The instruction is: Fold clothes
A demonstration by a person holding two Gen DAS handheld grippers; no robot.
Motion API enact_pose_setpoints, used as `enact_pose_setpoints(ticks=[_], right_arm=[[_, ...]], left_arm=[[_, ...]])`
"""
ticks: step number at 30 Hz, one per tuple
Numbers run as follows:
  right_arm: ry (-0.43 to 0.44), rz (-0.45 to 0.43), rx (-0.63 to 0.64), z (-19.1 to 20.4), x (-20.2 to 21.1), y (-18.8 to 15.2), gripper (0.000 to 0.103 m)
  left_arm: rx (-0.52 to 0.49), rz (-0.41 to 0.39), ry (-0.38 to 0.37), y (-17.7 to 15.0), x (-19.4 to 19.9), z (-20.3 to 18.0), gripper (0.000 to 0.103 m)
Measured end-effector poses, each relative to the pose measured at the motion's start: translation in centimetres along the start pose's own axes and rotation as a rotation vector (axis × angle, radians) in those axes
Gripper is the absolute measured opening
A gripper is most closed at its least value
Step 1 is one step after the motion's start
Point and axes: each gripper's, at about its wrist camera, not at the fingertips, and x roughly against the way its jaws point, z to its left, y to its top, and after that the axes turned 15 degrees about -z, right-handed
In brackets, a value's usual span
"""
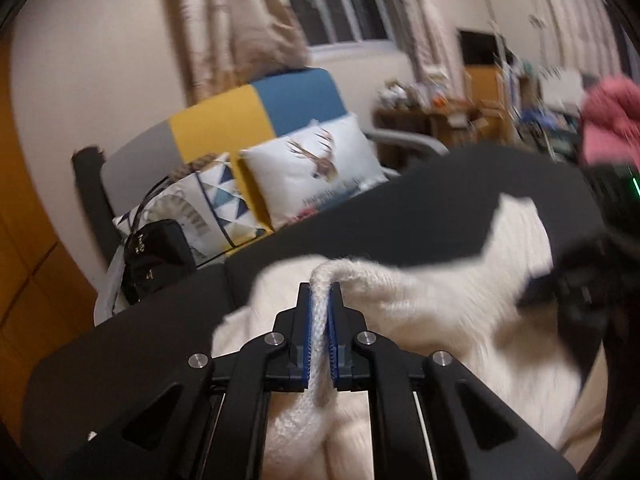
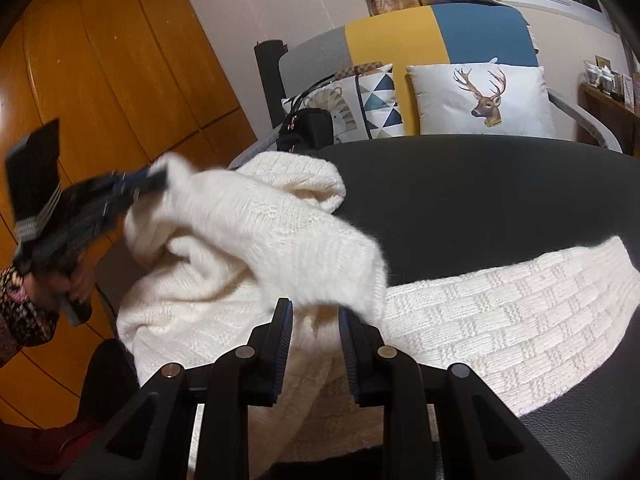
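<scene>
The sweater is lying rumpled on the black table, one part lifted and a flat part stretching right, so the fold is looking partway at most. The left gripper is pinching a knit edge tight between its fingers, while the right gripper is hovering with fingers apart, cloth lying between and under them, ungripped.

Left gripper: jaws closed, clamping a fold of the white sweater.
Right gripper: jaws parted, just above the sweater, gripping nothing.
</scene>
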Motion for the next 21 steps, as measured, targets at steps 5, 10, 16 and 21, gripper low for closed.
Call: enact_pose_setpoints(ticks=[5,10,16,21], right_arm=[[-0.002,0.005,-0.002,-0.4,0.4,-0.1,0.023],[-0.019,0.016,-0.018,-1.6,0.6,-0.5,0.023],[-0.005,0.048,-0.042,-2.3,0.1,-1.0,0.023],[-0.013,0.072,-0.045,-2.7,-0.2,-1.5,0.023]], left_arm=[[0.13,0.01,0.06,0.8,-3.4,3.4,0.006],[0.205,0.02,0.1,1.3,-6.3,5.7,0.006],[0.192,0.021,0.135,2.4,-9.2,6.9,0.006],[0.229,0.052,0.231,1.7,-12.3,9.4,0.006]])
